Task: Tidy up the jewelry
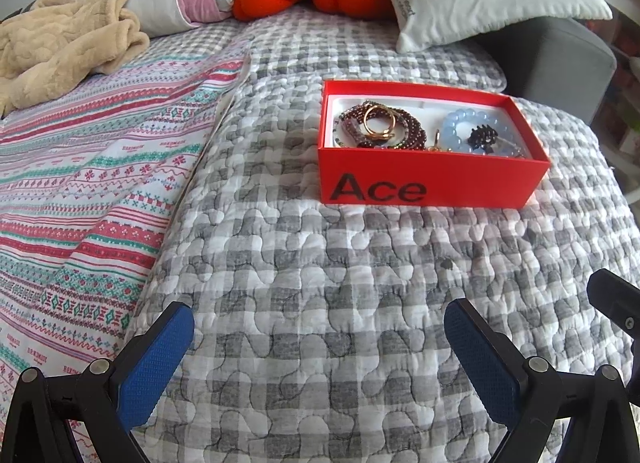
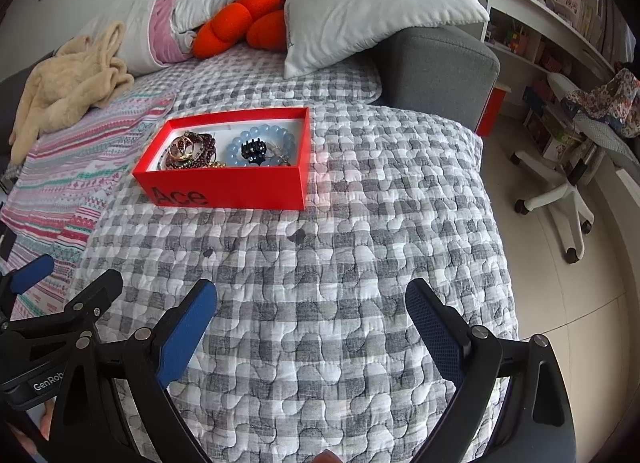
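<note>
We hold both tools back from the open red cardboard box marked "Ace" (image 1: 424, 179), which sits on the grey-and-white checked quilt (image 1: 320, 303). The left gripper (image 1: 320, 343) and the right gripper (image 2: 312, 327) both stand with jaws wide apart, carrying nothing. Inside the box lie a dark garnet bead bracelet (image 1: 408, 125), gold rings (image 1: 380, 121), a pale blue bead bracelet (image 1: 460, 131) and a small black hair claw (image 1: 482, 136). We judge sorting is about to start or just finished; any next move means reaching forward into the box.

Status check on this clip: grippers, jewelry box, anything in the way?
Left gripper open, empty. Right gripper open, empty. Red box on the quilt, uncovered, bracelets and rings inside. Nothing between fingers and box.
</note>
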Demonstrator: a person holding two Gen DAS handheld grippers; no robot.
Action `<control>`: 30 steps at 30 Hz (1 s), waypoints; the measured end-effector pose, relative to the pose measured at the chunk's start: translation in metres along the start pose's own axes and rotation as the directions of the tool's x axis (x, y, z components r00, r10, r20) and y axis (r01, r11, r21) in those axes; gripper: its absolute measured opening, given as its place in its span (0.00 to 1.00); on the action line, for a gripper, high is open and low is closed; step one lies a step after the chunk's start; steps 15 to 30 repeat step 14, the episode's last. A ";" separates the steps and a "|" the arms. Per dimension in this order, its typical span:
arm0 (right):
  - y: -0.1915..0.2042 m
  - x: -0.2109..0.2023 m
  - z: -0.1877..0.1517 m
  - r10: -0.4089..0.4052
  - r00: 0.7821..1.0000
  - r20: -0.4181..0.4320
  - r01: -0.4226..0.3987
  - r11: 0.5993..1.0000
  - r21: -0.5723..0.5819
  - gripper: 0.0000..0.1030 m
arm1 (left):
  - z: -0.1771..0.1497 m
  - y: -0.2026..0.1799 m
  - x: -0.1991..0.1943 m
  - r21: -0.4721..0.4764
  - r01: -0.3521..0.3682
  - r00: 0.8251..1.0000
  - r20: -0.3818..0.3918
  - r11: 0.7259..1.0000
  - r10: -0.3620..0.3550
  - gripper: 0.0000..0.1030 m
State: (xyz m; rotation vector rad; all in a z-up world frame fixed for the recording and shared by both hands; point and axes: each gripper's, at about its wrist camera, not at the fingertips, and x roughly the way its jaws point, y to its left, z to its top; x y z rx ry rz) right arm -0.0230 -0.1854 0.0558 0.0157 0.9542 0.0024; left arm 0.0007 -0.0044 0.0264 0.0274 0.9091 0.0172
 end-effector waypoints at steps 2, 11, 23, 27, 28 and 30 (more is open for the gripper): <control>0.000 0.001 0.001 0.000 1.000 -0.001 0.000 1.000 0.001 0.94 | 0.000 0.000 0.001 0.000 -0.001 1.000 -0.004 1.000 0.001 1.00; 0.005 0.003 0.000 0.001 1.000 -0.003 -0.001 1.000 -0.007 0.94 | -0.001 0.001 0.004 -0.004 -0.003 1.000 -0.018 1.000 0.003 1.00; 0.005 0.005 -0.001 0.004 1.000 -0.008 -0.004 1.000 -0.004 0.94 | 0.000 0.002 0.008 -0.010 0.008 1.000 -0.026 1.000 -0.008 1.00; 0.005 0.005 -0.001 0.004 1.000 -0.008 -0.004 1.000 -0.004 0.94 | 0.000 0.002 0.008 -0.010 0.008 1.000 -0.026 1.000 -0.008 1.00; 0.005 0.005 -0.001 0.004 1.000 -0.008 -0.004 1.000 -0.004 0.94 | 0.000 0.002 0.008 -0.010 0.008 1.000 -0.026 1.000 -0.008 1.00; 0.005 0.005 -0.001 0.004 1.000 -0.008 -0.004 1.000 -0.004 0.94 | 0.000 0.002 0.008 -0.010 0.008 1.000 -0.026 1.000 -0.008 1.00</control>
